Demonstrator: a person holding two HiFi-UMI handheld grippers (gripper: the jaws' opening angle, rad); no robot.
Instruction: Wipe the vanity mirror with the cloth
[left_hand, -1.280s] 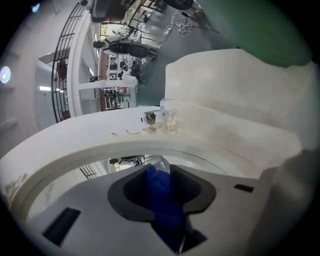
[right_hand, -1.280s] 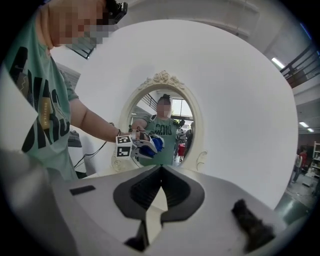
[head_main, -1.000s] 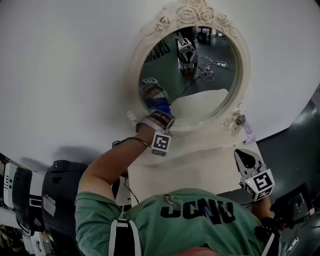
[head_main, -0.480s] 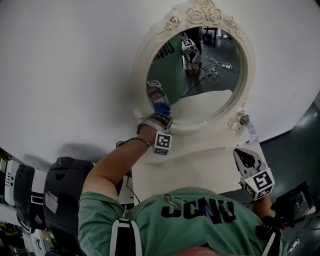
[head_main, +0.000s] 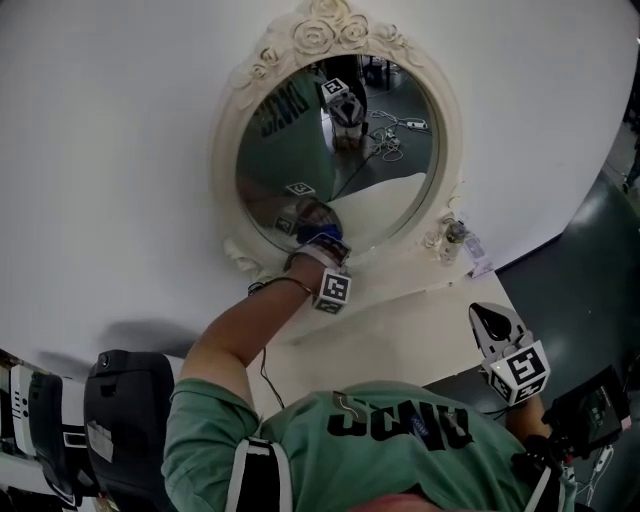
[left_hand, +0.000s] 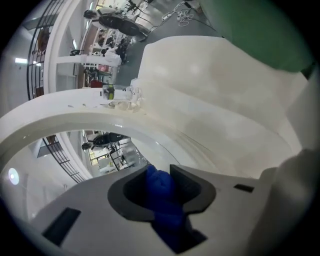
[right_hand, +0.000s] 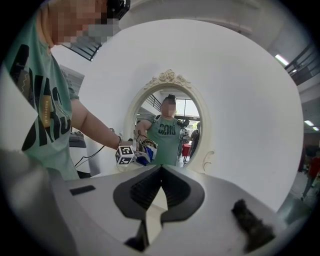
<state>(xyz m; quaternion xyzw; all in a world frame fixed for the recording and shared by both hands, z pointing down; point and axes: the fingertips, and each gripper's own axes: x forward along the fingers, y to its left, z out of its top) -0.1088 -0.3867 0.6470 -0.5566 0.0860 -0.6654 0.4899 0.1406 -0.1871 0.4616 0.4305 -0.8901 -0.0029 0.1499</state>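
An oval vanity mirror (head_main: 330, 130) in an ornate cream frame (head_main: 228, 150) hangs on the white wall above a cream vanity top (head_main: 400, 335). My left gripper (head_main: 318, 240) is shut on a blue cloth (head_main: 312, 232) and presses it against the lower middle of the glass. In the left gripper view the cloth (left_hand: 161, 192) bunches between the jaws, right by the frame (left_hand: 75, 117). My right gripper (head_main: 490, 322) hangs shut and empty at the lower right, away from the mirror. From the right gripper view, its jaws (right_hand: 161, 167) meet, and the mirror (right_hand: 172, 127) stands beyond.
A small bottle (head_main: 455, 234) and a paper tag (head_main: 476, 266) stand at the frame's lower right. A black bag (head_main: 125, 400) sits on the floor at the left. The dark floor (head_main: 590, 250) shows to the right of the vanity.
The left gripper has slid the cloth rightward along the lower part of the glass, from the lower left edge toward the middle. The right gripper has stayed put.
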